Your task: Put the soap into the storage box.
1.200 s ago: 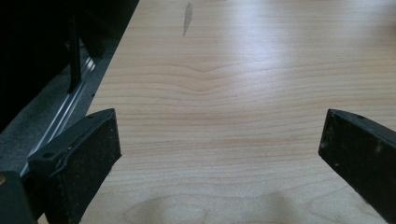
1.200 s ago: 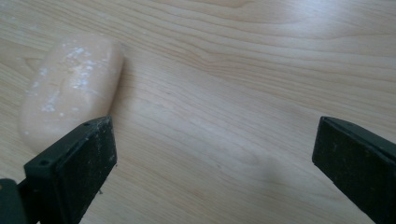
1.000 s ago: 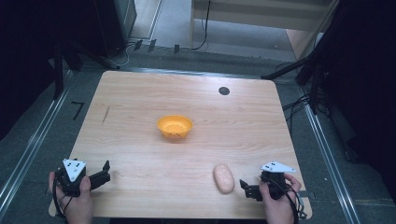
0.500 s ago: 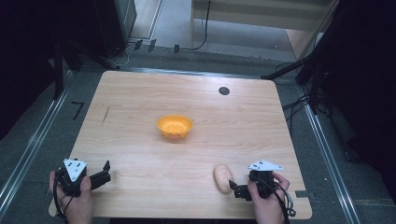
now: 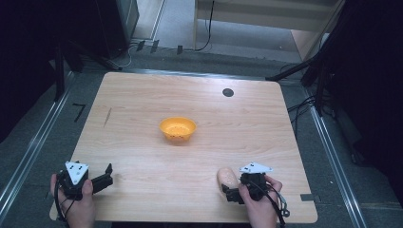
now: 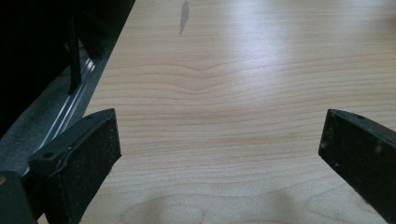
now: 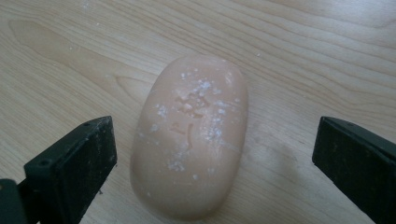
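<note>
The pale pink soap bar lay flat on the worktop at the lower right of the high view, where the right tongs and the hand holding them covered its near end. In the right gripper view it sat in the centre of the frame, between the two spread jaws and touching neither; an embossed mark on its top was too faint to read under white specks. The left tongs, at the lower left of the high view, stood wide apart over bare wood. An orange bowl sat mid-worktop, well apart from both.
</note>
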Demonstrator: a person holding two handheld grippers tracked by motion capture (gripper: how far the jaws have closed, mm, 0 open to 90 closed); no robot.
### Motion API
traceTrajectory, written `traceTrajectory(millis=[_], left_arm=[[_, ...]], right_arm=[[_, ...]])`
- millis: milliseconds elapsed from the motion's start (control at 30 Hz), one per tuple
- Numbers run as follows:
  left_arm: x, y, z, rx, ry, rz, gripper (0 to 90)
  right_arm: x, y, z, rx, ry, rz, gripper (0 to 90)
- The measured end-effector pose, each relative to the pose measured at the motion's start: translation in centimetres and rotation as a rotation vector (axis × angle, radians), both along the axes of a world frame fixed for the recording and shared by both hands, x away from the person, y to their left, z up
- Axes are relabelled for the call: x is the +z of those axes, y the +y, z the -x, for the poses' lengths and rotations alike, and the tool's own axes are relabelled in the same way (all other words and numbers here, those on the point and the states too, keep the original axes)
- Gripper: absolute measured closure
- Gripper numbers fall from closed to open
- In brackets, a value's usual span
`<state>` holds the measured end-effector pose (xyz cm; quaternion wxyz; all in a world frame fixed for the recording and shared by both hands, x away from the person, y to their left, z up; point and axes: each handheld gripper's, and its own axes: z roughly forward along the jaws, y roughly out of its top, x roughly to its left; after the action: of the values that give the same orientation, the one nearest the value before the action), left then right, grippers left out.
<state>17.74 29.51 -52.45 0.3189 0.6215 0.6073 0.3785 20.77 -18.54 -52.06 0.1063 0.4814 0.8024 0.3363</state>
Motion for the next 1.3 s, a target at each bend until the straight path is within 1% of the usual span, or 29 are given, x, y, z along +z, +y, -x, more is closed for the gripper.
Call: traceTrajectory(millis=[133,167,267,300,433,567,600,700,800,867,933,1000,1100,1133,1233,1267,1300], left_arm=[[0.0,0.0,0.0,-0.003,0.002,0.000,0.0],[0.0,0.0,0.0,-0.003,0.002,0.000,0.0],[0.0,0.0,0.0,-0.003,0.001,0.001,0.0],[0.0,0.0,0.0,-0.004,0.002,0.001,0.0],[0.0,0.0,0.0,-0.003,0.002,0.002,0.0],[0.0,0.0,0.0,-0.004,0.005,0.000,0.0],[0.0,0.0,0.0,-0.005,0.004,0.001,0.0],[0.0,0.0,0.0,-0.004,0.004,0.001,0.0],[0.0,0.0,0.0,-0.006,0.005,0.001,0.0],[0.0,0.0,0.0,-0.006,0.007,-0.001,0.0],[0.0,0.0,0.0,-0.007,0.007,-0.001,0.0],[0.0,0.0,0.0,-0.009,0.007,0.000,0.0],[0.0,0.0,0.0,-0.010,0.008,-0.001,0.0],[0.0,0.0,0.0,-0.010,0.008,-0.001,0.0],[0.0,0.0,-0.1,-0.010,0.009,-0.001,0.0],[0.0,0.0,-0.1,-0.010,0.009,-0.001,0.0],[0.0,0.0,-0.1,-0.011,0.009,-0.002,0.0]], right_arm=[[-0.1,0.3,0.0,0.004,-0.001,0.002,0.1],[-0.2,0.5,0.0,0.009,-0.002,0.010,0.0],[-0.3,0.6,0.0,0.008,-0.005,0.014,0.0],[-0.4,0.7,0.0,0.016,-0.006,0.021,0.0],[-0.5,0.8,0.0,0.009,-0.002,0.024,0.0],[-0.5,0.9,-0.1,-0.006,-0.010,0.030,0.0],[-0.6,1.1,-0.1,-0.013,-0.014,0.037,0.0],[-0.8,1.5,-0.2,-0.017,0.001,0.048,0.0],[-1.0,1.9,-0.2,-0.014,-0.004,0.064,0.0],[-1.0,2.1,-0.3,-0.024,-0.010,0.069,0.0],[-0.9,2.2,-0.3,-0.038,-0.009,0.069,4.1],[-0.9,2.3,-0.4,-0.056,-0.023,0.080,8.4],[-0.8,2.4,-0.4,-0.057,-0.027,0.079,13.3],[-0.8,2.4,-0.4,-0.057,-0.027,0.079,13.3],[-1.0,2.6,-0.4,-0.054,-0.011,0.085,17.0],[-1.0,2.6,-0.4,-0.054,-0.011,0.085,17.0],[-1.0,2.6,-0.4,-0.060,0.001,0.092,18.5]])
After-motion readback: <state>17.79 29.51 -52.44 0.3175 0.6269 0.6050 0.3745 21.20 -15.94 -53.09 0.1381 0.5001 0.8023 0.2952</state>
